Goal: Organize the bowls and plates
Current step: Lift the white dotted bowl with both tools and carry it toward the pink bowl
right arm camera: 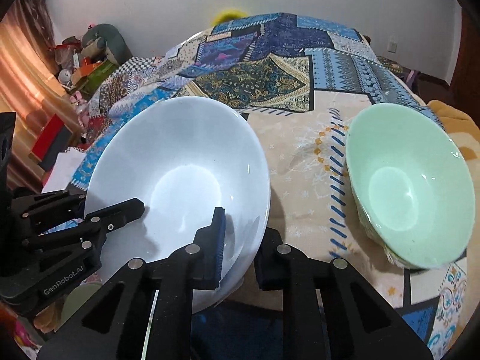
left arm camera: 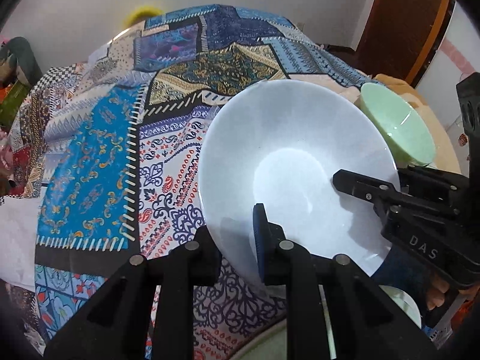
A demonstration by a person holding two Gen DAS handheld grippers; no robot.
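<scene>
A large white bowl [left arm camera: 288,162] [right arm camera: 180,174] hangs tilted above the cloth, held between both grippers. My left gripper [left arm camera: 232,225] straddles its near rim, with the blue-padded finger inside and the other finger under the wall; in the right wrist view this left gripper [right arm camera: 102,201] comes in from the left. My right gripper [right arm camera: 244,225] clamps the rim the same way, pad inside, and the left wrist view has the right gripper [left arm camera: 369,177] at the bowl's right edge. A pale green bowl [right arm camera: 411,186] [left arm camera: 396,123] rests on the table to the right, apart from both grippers.
A patchwork cloth [right arm camera: 270,69] covers the round table. Something patterned shows under the green bowl's near edge. Another dish's rim [left arm camera: 405,306] lies below the white bowl. Boxes and toys [right arm camera: 87,60] crowd the floor at left; a brown door [left arm camera: 405,24] is at right.
</scene>
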